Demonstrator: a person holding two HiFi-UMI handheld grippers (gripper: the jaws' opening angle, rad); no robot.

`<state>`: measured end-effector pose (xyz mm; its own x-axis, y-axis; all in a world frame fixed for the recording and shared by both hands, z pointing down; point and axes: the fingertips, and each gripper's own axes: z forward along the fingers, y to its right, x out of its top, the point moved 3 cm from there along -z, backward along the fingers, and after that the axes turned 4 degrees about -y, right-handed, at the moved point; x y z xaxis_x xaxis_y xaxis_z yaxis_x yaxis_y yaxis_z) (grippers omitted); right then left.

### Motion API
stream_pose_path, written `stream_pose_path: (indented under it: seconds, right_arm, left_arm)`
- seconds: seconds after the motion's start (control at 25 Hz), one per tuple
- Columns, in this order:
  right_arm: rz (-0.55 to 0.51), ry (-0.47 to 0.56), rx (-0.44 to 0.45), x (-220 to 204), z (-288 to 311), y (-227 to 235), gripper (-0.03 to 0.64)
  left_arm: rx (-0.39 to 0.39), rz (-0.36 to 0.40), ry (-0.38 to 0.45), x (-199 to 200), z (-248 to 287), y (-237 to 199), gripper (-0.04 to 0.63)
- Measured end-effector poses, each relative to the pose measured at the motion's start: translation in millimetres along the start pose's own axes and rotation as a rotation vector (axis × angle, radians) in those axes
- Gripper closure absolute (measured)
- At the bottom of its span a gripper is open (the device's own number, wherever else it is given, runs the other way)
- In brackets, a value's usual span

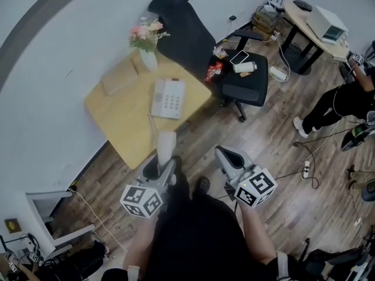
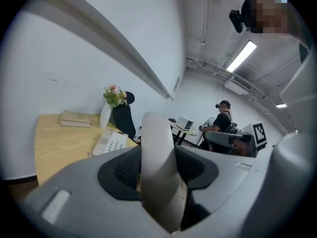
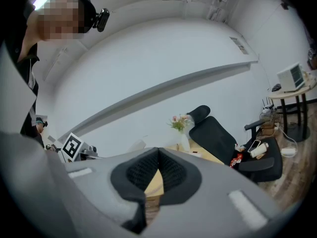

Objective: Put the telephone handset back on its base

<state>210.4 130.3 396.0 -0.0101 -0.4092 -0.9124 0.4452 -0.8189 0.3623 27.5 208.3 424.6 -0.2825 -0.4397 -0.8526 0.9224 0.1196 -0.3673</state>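
The white handset [image 1: 166, 144] stands upright between the jaws of my left gripper [image 1: 164, 161], which is shut on it, short of the table's near corner. In the left gripper view the handset [image 2: 157, 167] fills the gap of that gripper [image 2: 159, 185]. The white telephone base [image 1: 169, 98] with its keypad lies flat on the wooden table [image 1: 114, 119], its cradle bare, and shows beyond the handset as the base [image 2: 110, 142]. My right gripper [image 1: 225, 155] hangs over the floor beside the left one. Its pads meet with nothing between them, so the gripper [image 3: 157, 170] is shut.
A vase of flowers [image 1: 146, 44] and a book [image 1: 120, 76] sit at the table's far side. A black office chair [image 1: 196, 37] with small items on its seat stands right of the table. A person [image 1: 340, 104] stands at the far right by a round desk [image 1: 310, 25]. A power strip [image 1: 306, 168] lies on the floor.
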Motion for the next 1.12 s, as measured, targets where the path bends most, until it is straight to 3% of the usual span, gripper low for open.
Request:
stream_pose_path:
  seconds: [0.52,1.12]
  right_arm:
    - [-0.083,-0.051,-0.048,9.5,30.7,4.9,0.615]
    - [-0.068,-0.036,-0.110,34.3,78.5,25.3,0.615]
  left_arm:
    - [-0.051,-0.017,-0.002,20.4,25.0,-26.5,0.376]
    - [-0.079,-0.019,-0.031,61.6,61.7,-78.3,0.376]
